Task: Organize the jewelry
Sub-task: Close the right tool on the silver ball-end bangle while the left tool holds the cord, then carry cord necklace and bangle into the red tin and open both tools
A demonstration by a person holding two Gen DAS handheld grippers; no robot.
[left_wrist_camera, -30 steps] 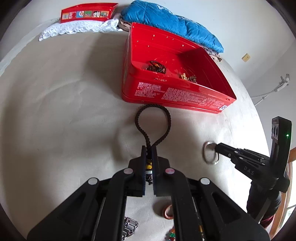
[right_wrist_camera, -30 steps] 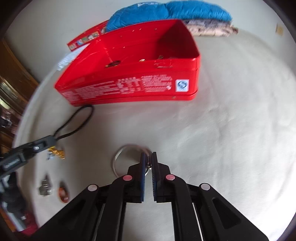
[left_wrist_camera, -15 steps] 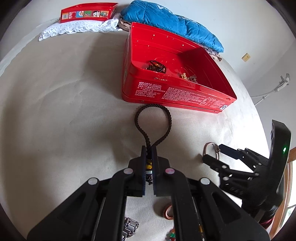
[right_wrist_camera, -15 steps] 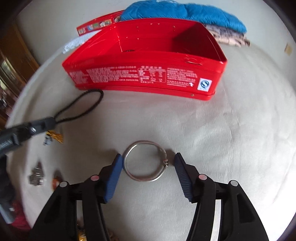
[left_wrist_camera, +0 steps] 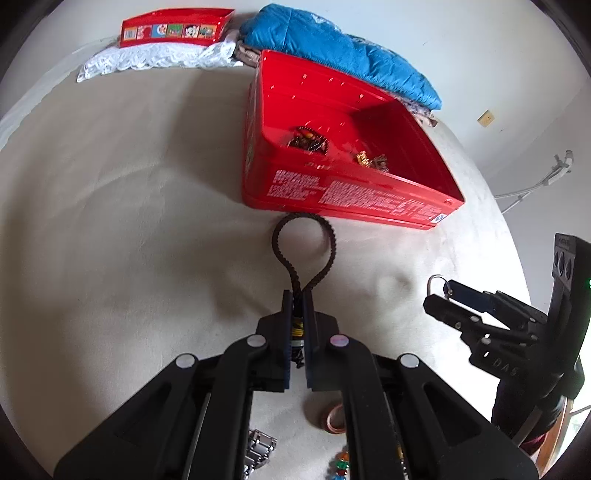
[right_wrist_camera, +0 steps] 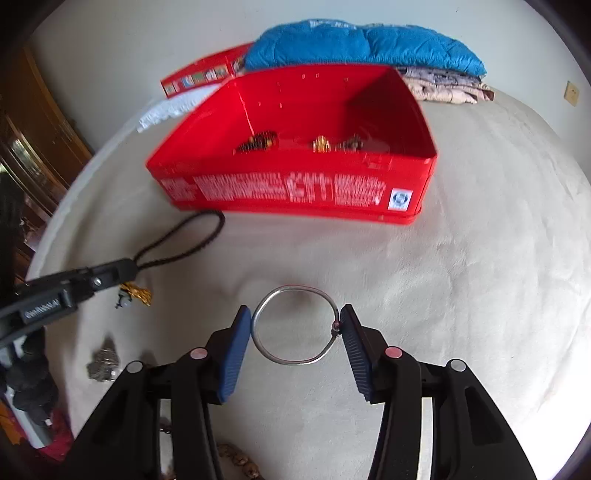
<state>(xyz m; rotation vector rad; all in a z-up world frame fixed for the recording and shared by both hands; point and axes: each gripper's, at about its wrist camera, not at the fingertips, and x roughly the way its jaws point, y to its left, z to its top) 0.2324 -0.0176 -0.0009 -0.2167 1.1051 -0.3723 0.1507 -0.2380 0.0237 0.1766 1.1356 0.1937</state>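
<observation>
My left gripper is shut on the knotted end of a dark braided bracelet. The bracelet's loop lies on the cream cloth and reaches the open red tin. Bead and gold pieces lie inside the tin. My right gripper spans a silver bangle, its jaws closing with both blue pads touching the ring's sides. In the left wrist view the right gripper carries the bangle a little above the cloth. The right wrist view shows the left gripper holding the bracelet before the tin.
A blue folded quilt, a red lid and a white lace cloth lie behind the tin. Loose pieces sit near me: a metal band, a copper ring and a gold trinket. A wooden cabinet stands at left.
The right gripper let go of the bangle's edge, opened wide, took the ring across its width and rose a little. The left gripper and bracelet stayed put.
</observation>
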